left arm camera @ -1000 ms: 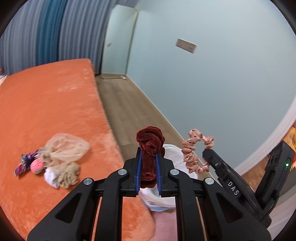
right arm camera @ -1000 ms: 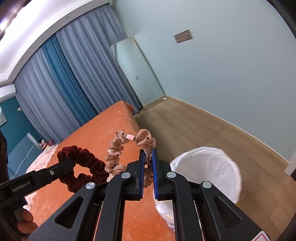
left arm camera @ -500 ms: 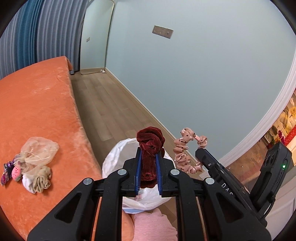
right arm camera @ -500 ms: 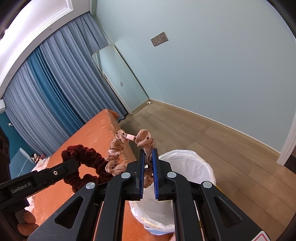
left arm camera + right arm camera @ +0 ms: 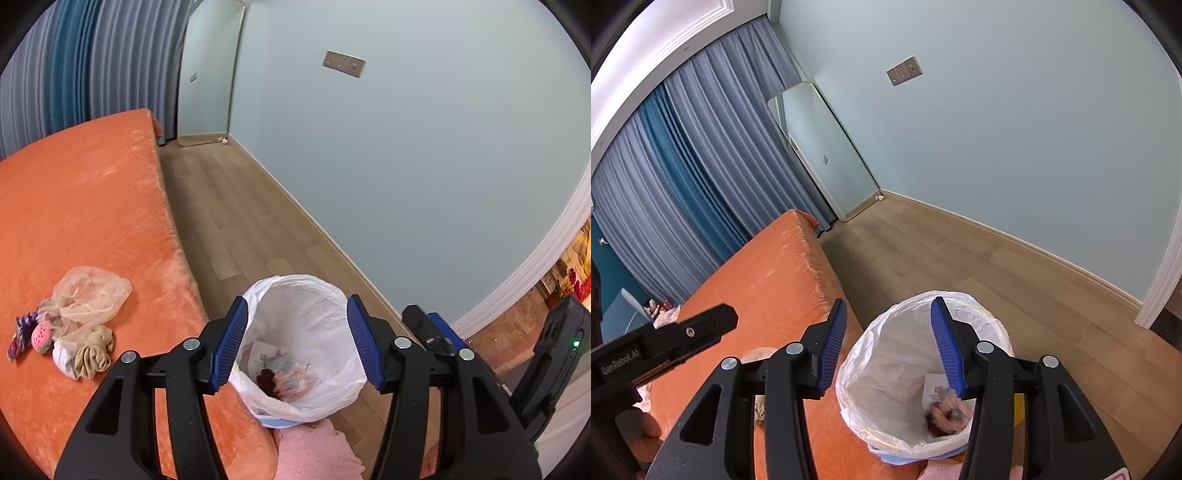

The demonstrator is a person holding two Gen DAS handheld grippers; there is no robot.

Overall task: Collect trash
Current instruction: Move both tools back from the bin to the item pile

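Both your tools have just opened over the bin: the left tool and right tool stand wide with nothing between the jaws. The dark red scrunchie and the pink scrunchie, gripped a second ago, now lie at the bag's bottom. That load is done. More bits wait at middle left, on the orange bed, beside wood flooring and a pale blue wall.

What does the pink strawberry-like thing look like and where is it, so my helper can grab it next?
On the orange bed, a small pile lies near the edge beside the bin. The pink toy sits at its far-left end, between a purple braid and beige stockings. It alone is bright pink with pale dots.
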